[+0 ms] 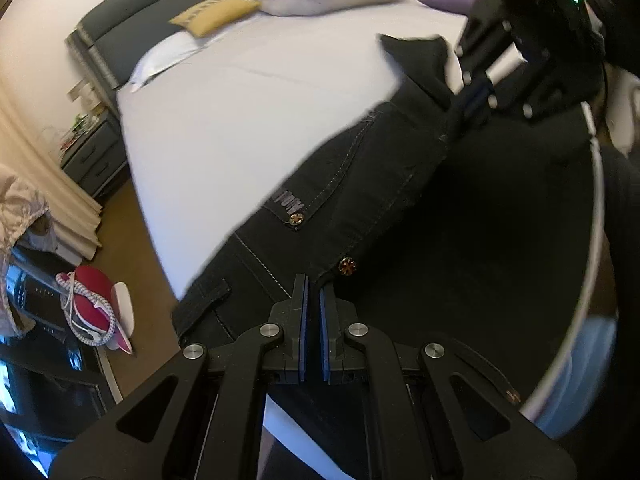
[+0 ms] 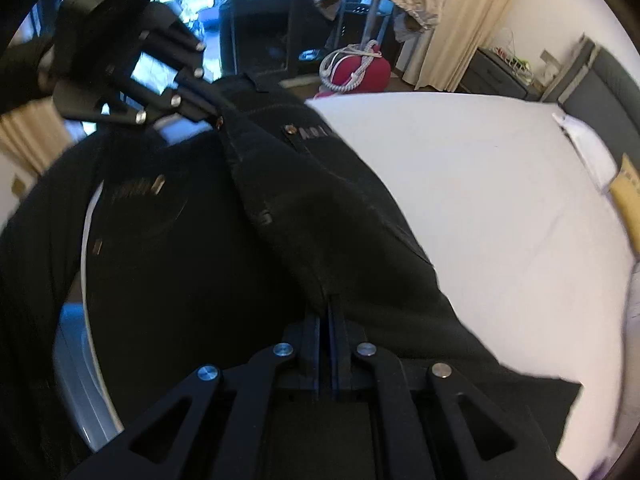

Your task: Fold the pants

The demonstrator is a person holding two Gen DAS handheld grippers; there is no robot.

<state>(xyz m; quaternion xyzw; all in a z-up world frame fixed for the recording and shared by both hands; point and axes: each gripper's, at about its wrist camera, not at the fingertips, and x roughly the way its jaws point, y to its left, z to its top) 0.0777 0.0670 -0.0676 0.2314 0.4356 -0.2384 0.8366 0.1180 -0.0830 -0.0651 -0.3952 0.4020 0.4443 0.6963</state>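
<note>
On the left, the left hand-held gripper (image 1: pixel 313 292) has its pads pressed nearly together on the waistband edge of the black pants (image 1: pixel 352 184), just beside a brass rivet (image 1: pixel 346 266). The bite is thin: only the hem's rim sits between the pads, so a tug could pull it free. The pants stretch from that grip across to the right, lifted above the white bed (image 1: pixel 240 120), with most of the fabric sagging dark between the two grips. Both views are blurred, which suggests fast carrying; a swing like that could drag the hanging legs over the mattress edge and bunch them unevenly. On the right, the right hand-held gripper (image 2: pixel 329 312) is likewise clamped almost fully shut on a fold of the pants' edge, with cloth bulging out over its tips. If either pinch slips, the waistband drops crooked and the fold line is lost. Uneven tension between the two grips could twist the garment before it lands.
</note>
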